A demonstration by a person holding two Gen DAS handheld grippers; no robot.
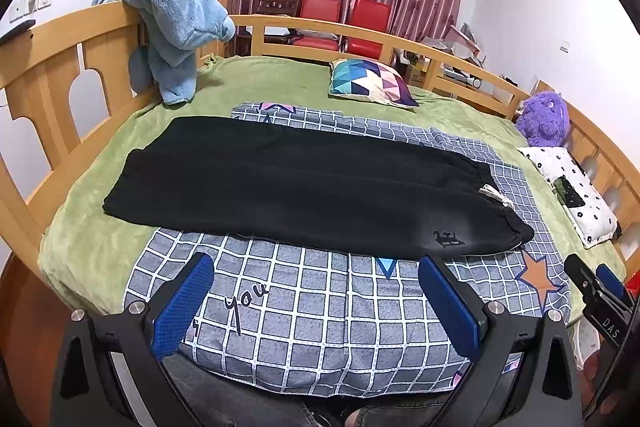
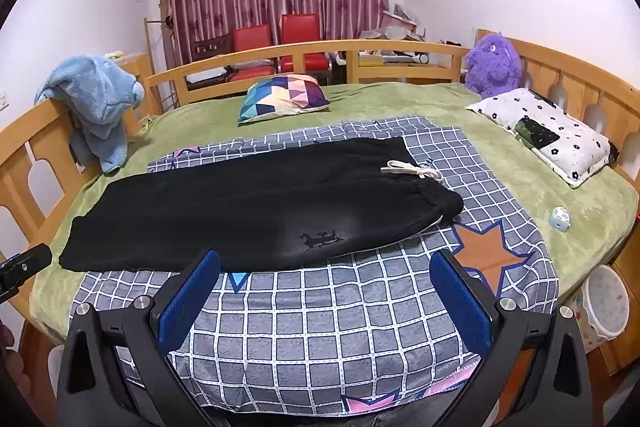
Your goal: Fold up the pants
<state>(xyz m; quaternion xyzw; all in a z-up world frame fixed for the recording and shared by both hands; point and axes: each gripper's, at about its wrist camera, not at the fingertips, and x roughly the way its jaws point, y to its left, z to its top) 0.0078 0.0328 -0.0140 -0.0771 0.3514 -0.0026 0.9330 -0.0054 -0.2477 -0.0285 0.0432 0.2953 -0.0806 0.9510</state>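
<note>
Black pants [image 1: 304, 183] lie flat on a grey checked quilt [image 1: 320, 307], folded lengthwise, with the waistband and white drawstring [image 1: 496, 195] at the right and the leg cuffs at the left. They also show in the right wrist view [image 2: 248, 207], with the drawstring [image 2: 412, 171] at the right. My left gripper [image 1: 316, 267] is open and empty, hovering just short of the pants' near edge. My right gripper [image 2: 326, 263] is open and empty, also at the near edge by the waist end. The right gripper shows at the edge of the left wrist view [image 1: 600, 287].
The quilt [image 2: 320, 327] covers a green blanket [image 1: 100, 227] on a wooden-railed bed [image 1: 60, 59]. A blue plush towel [image 1: 176, 27] hangs on the rail. A triangle-patterned cushion [image 1: 372, 83], purple plush toy [image 2: 494, 65], floral pillow [image 2: 548, 131] and small toy [image 2: 560, 219] lie around.
</note>
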